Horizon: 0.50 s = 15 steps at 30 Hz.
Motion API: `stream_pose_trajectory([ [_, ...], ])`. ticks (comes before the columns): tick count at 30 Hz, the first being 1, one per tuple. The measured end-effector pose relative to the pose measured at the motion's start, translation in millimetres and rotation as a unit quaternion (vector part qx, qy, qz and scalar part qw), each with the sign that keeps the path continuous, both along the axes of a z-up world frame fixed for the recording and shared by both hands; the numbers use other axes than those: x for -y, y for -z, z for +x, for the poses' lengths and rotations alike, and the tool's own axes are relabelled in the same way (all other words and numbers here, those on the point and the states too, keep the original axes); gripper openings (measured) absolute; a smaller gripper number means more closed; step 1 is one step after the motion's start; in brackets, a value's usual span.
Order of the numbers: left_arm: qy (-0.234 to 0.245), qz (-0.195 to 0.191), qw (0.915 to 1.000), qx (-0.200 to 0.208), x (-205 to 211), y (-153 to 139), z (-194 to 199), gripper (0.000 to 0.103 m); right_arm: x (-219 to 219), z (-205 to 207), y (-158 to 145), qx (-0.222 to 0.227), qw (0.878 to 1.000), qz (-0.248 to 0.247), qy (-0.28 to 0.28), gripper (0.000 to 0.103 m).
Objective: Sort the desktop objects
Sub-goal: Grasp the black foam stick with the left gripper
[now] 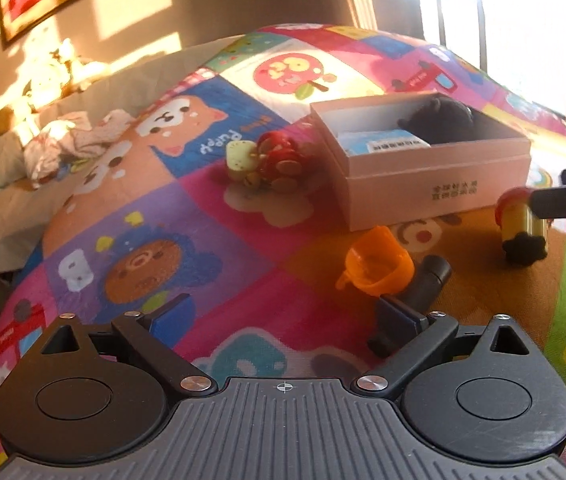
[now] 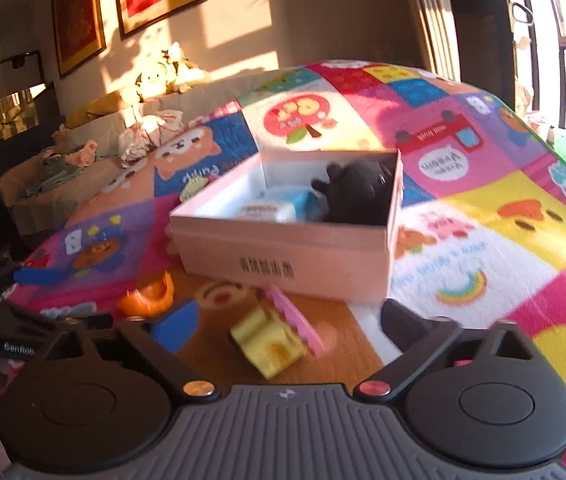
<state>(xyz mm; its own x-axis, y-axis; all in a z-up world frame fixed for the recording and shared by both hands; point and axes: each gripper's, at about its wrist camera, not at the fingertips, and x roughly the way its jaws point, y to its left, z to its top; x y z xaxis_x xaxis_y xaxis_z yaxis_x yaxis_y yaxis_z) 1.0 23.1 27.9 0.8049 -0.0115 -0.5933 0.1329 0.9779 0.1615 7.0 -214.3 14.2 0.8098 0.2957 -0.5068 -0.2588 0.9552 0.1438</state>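
My left gripper (image 1: 283, 316) stands open over the cartoon mat with nothing between its fingers. An orange cup (image 1: 379, 270) and a black cylinder (image 1: 431, 280) lie just ahead of its right finger. The open pink box (image 1: 435, 160) holds a black plush (image 1: 439, 116) and a blue-white packet (image 1: 383, 142). My right gripper (image 2: 289, 328) is open, and a yellow toy with a pink top (image 2: 279, 336) lies between its fingers with a gap on each side. The left wrist view shows that toy (image 1: 523, 228) under the right gripper (image 1: 551, 190).
A red and green bead toy (image 1: 267, 160) lies left of the box. The colourful mat (image 2: 483, 208) spreads wide to the right of the pink box (image 2: 283, 248). A sofa with crumpled clothes (image 1: 63, 144) and plush toys (image 2: 163, 76) stands beyond the far left edge.
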Motion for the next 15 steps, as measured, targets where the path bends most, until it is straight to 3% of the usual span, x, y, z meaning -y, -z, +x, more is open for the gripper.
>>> stream_pose_trajectory([
  [4, -0.001, -0.040, 0.9992, 0.001, -10, -6, -7, 0.100, -13, 12, 3, -0.008, 0.999, -0.030, -0.024, 0.074],
  [5, 0.002, -0.050, 0.9987, -0.003, -12, -7, -10, 0.100, -15, 14, 5, -0.016, 0.999, -0.035, -0.031, 0.056],
  [7, 0.014, -0.074, 0.9970, -0.017, -14, -7, -14, 0.100, -18, 17, 6, -0.032, 0.998, -0.043, -0.045, 0.049],
  [10, 0.042, -0.115, 0.9912, -0.051, -13, -3, -19, 0.100, -18, 12, -2, -0.014, 0.997, -0.063, -0.040, 0.022],
  [15, 0.090, -0.159, 0.9789, -0.091, 7, 9, -19, 0.100, -15, 8, -9, 0.021, 0.992, -0.126, -0.012, 0.021],
])
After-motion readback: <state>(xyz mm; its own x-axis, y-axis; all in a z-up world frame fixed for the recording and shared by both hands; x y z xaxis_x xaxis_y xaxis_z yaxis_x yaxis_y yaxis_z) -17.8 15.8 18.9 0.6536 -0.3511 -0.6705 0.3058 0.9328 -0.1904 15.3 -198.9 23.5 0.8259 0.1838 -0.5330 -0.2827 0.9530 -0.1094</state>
